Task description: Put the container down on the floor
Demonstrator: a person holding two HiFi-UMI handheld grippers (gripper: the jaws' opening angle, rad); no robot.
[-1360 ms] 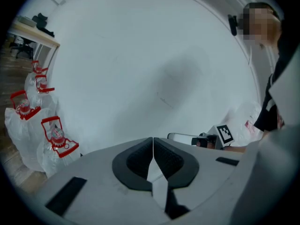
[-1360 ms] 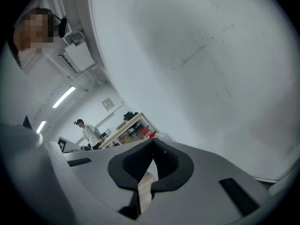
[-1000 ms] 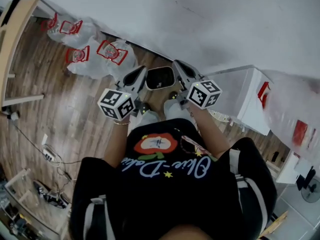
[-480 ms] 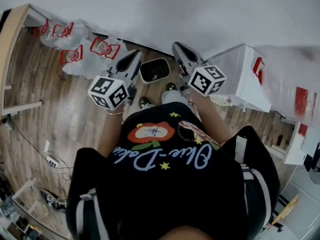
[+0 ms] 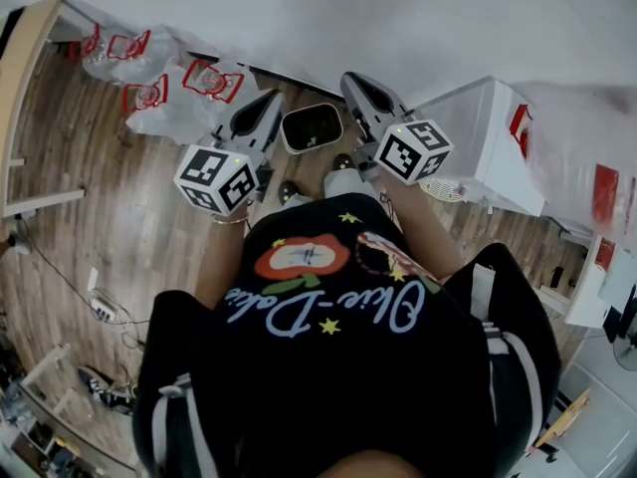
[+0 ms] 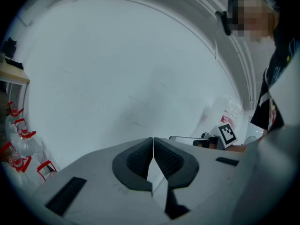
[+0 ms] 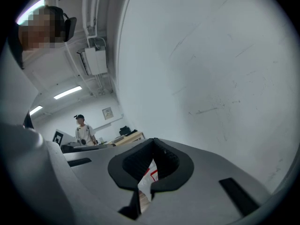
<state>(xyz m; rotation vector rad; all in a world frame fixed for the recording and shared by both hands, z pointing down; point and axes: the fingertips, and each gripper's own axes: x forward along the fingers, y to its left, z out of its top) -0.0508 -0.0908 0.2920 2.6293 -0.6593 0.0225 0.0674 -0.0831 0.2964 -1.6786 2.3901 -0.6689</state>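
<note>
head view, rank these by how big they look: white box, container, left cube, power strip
1. white box
2. container and left cube: about alike; the cube is nearer the camera, so unranked
3. power strip

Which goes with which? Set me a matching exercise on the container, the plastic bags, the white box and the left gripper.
Things:
1. container
2. plastic bags
3. white box
4. left gripper

Descriptions:
A. fingers shut, nothing between them
B. clear with red print, at the head view's left
C. dark inside, resting on the wooden floor
D. red mark on its side, at the head view's right

Pairs: 1-C, 2-B, 3-D, 4-A
</note>
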